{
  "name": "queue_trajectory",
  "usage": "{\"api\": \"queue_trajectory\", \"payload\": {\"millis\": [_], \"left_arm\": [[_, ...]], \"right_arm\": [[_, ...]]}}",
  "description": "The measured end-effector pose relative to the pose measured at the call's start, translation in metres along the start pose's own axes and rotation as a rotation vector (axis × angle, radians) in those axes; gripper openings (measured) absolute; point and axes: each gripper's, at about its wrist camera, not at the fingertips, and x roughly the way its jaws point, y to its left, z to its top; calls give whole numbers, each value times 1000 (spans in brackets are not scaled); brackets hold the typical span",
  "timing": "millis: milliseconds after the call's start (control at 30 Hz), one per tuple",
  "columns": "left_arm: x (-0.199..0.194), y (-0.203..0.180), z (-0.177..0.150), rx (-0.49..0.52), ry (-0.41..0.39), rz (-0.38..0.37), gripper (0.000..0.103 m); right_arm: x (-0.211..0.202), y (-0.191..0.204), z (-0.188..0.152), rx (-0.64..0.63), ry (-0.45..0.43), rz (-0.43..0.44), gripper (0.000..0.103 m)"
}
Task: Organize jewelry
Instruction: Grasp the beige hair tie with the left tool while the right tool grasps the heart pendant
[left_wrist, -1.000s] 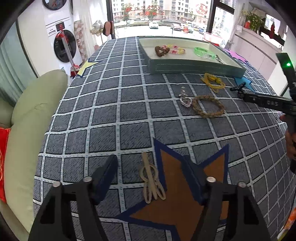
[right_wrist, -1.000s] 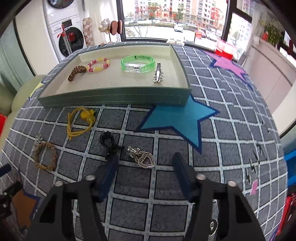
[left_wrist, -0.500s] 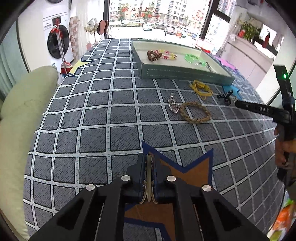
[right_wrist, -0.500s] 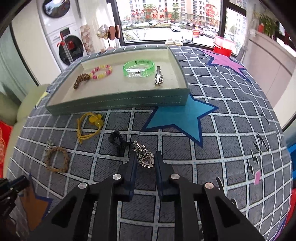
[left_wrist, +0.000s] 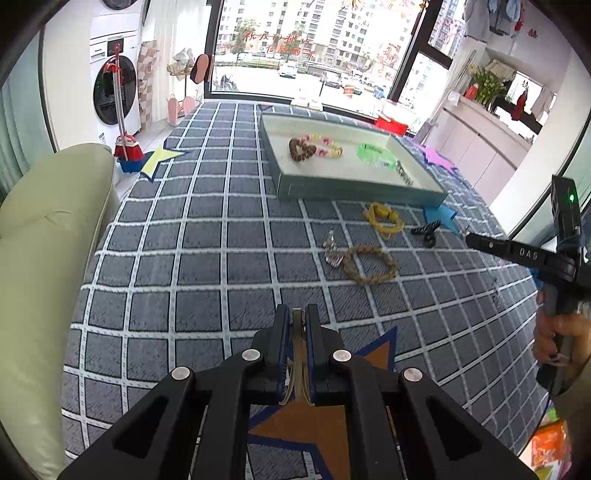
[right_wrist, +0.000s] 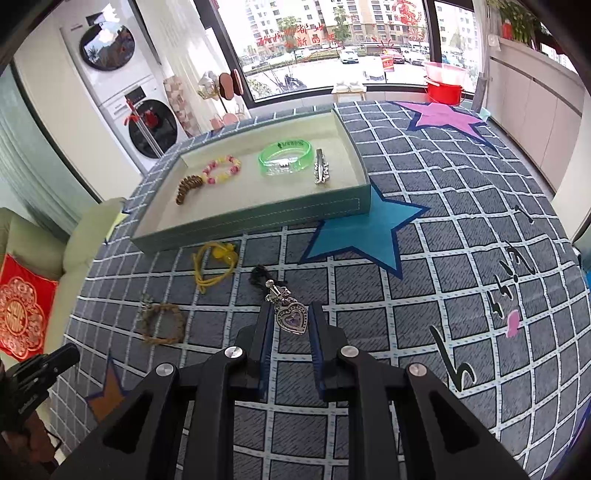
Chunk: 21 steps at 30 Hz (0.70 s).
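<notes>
Gripping a thin beige hair clip (left_wrist: 297, 354), the left gripper (left_wrist: 297, 325) is closed down to a narrow slit, and the clip is pinched edgewise between the fingers above the checked worktop (left_wrist: 207, 258). Only a slim edge seems to be caught, so the clip could be twisted out or dropped if the gripper is swung quickly.

A heart pendant (right_wrist: 292, 318) is seen between the fingers of the right gripper (right_wrist: 291, 319), which are drawn in close on either side of it, with its silver bail sticking out ahead. Whether the pendant is firmly clamped or merely cradled cannot be told from this view. A loose hold would let it slide out on the way.

Further out on the worktop lie a woven rope bracelet (right_wrist: 162, 325), a yellow cord loop (right_wrist: 214, 264) and a small black hair tie (right_wrist: 258, 275), all near one another and not yet put away. These could be snagged or scattered if either gripper is carried low over them.

Beyond them stands the tray (right_wrist: 258, 218), in which a brown bead strand (right_wrist: 188, 186), a pink and yellow bead bracelet (right_wrist: 221, 170), a green wristband (right_wrist: 286, 157) and a silver clip (right_wrist: 320, 166) are already laid. Its raised wall could be struck by a low approach, and pieces released from too high could be bounced onto those already inside.
</notes>
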Motion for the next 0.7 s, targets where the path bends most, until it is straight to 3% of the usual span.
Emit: {"api": "queue_trajectory", "payload": {"millis": [333,700], "left_arm": [[-15,-6,31,34,-52,-12,22],[-4,-37,96,106,-106,-71,22]], "right_arm": [[-16,7,10,-3,-34,35,20],[-26,21,64,-40,-75,42,20]]}}
